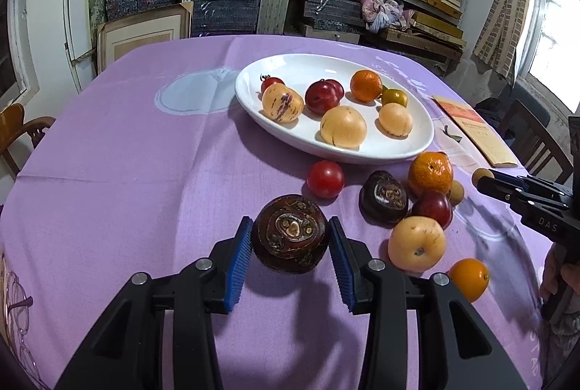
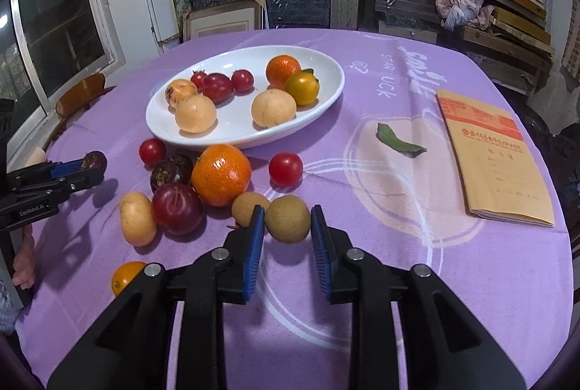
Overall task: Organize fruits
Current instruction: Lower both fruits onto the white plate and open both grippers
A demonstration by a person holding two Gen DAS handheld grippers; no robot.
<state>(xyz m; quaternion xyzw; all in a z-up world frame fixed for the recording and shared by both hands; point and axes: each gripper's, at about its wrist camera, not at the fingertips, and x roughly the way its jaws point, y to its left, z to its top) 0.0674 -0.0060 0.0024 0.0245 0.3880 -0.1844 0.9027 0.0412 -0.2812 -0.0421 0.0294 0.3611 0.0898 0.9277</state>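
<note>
your left gripper is clenched on a dark brown fruit, round, glossy and mottled, low in the centre of the left wrist frame. your right gripper pinches a small tan fruit, dull and rough-skinned, at the lower centre of its frame. beyond them, loose fruit lies on the purple tablecloth: a large orange, a red plum, cherry tomatoes. further up, the white oval plate holds more.
</note>
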